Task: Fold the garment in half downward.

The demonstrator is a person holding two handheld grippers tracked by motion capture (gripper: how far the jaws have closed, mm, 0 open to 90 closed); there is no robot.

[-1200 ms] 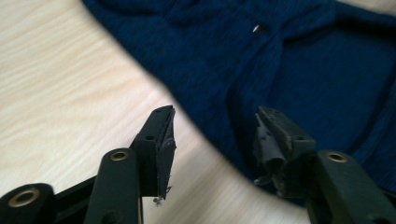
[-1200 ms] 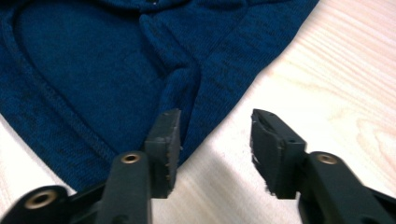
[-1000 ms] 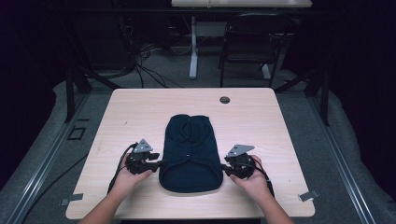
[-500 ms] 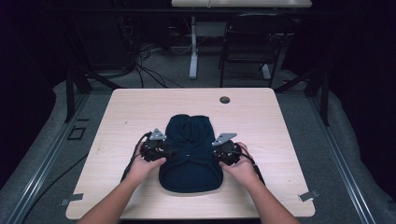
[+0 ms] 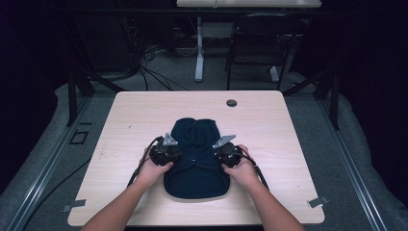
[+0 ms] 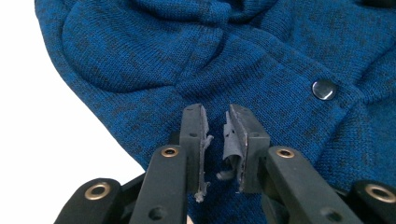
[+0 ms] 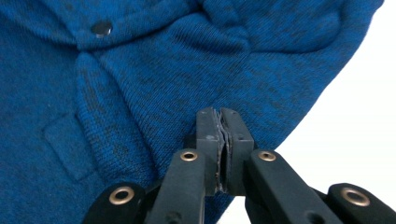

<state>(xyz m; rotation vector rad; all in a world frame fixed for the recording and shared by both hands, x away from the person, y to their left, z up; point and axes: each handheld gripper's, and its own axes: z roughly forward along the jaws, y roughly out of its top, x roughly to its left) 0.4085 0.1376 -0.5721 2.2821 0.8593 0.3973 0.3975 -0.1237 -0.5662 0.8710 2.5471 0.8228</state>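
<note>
The dark blue knitted garment (image 5: pixel 196 156) lies folded mid-table; the left gripper (image 6: pixel 215 122) sits slightly parted, the right gripper (image 7: pixel 223 122) pinched empty; little looks left.

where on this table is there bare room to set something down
Bare wood runs along the far edge of the table beyond the blue garment, apart from a small dark disc. The left and right margins are open too. The near middle is crowded: left gripper and right gripper flank the garment.
</note>
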